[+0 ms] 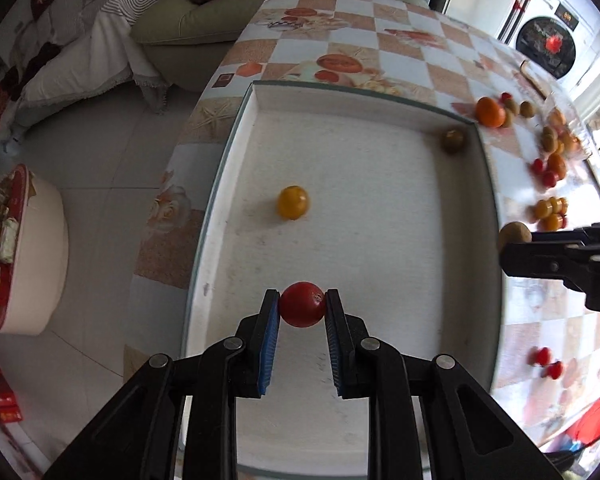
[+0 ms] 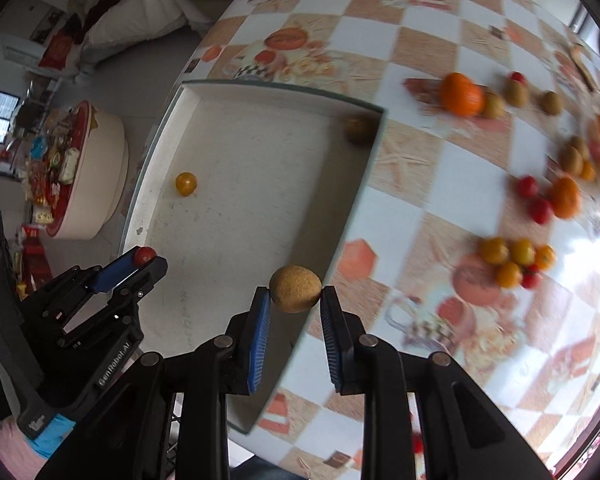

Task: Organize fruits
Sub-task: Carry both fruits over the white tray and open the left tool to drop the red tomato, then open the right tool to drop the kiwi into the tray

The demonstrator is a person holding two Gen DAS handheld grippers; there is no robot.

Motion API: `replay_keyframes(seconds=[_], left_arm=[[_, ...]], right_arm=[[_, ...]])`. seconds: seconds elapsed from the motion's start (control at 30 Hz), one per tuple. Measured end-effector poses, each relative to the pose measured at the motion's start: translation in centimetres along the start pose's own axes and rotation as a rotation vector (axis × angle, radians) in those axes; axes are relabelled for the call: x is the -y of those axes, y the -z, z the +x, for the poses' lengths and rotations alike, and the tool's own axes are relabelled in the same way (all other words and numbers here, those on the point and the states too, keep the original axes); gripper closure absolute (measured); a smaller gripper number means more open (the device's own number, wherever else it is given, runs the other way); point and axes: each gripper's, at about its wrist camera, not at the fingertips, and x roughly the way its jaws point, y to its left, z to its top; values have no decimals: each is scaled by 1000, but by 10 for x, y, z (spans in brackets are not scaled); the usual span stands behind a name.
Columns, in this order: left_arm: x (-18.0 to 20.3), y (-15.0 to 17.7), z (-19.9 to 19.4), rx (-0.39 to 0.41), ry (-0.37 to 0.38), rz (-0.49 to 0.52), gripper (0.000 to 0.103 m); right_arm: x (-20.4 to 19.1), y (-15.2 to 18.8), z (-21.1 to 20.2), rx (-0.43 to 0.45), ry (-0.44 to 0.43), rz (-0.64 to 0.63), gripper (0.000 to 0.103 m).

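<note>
My left gripper [image 1: 302, 305] is shut on a red cherry tomato [image 1: 302, 304] and holds it over the near part of the white tray [image 1: 364, 100]. It also shows at the left of the right wrist view [image 2: 146, 258]. My right gripper [image 2: 295, 294] is shut on a tan round fruit [image 2: 295, 289] above the tray's right wall [image 2: 352, 216]; it shows at the right of the left wrist view [image 1: 514, 236]. In the tray lie a yellow tomato [image 1: 293, 202] and a brown fruit [image 1: 454, 141] in the far right corner.
Loose fruits lie on the checkered table right of the tray: an orange [image 2: 461, 94], brown fruits [image 2: 516, 92], red tomatoes [image 2: 534, 198] and yellow tomatoes [image 2: 508, 258]. A round stool with snacks [image 2: 80, 172] stands left of the table; a sofa [image 1: 180, 28] is behind.
</note>
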Motion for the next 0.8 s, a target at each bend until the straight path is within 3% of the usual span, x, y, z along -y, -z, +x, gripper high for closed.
replay_keyframes(seconds=[0.5, 0.57, 0.6, 0.63, 0.7, 0.73, 0.8], left_arm=[[1, 4, 27, -61, -21, 46, 78], [1, 4, 28, -58, -34, 53, 59], [0, 5, 27, -49, -42, 53, 29], [0, 6, 24, -23, -52, 53, 19], [1, 6, 20, -2, -49, 67, 19], [3, 6, 21, -11, -51, 76, 19], [4, 6, 21, -15, -58, 84, 19]], right_arm=[[-17, -31, 56, -70, 49, -10, 75], [-22, -31, 61, -82, 69, -25, 73], [-24, -31, 62, -81, 75, -33, 71], [-26, -31, 62, -78, 74, -39, 66], [-30, -31, 64, -79, 62, -48, 56], [-31, -31, 64, -78, 66, -52, 41], [-34, -32, 65, -70, 74, -56, 34]])
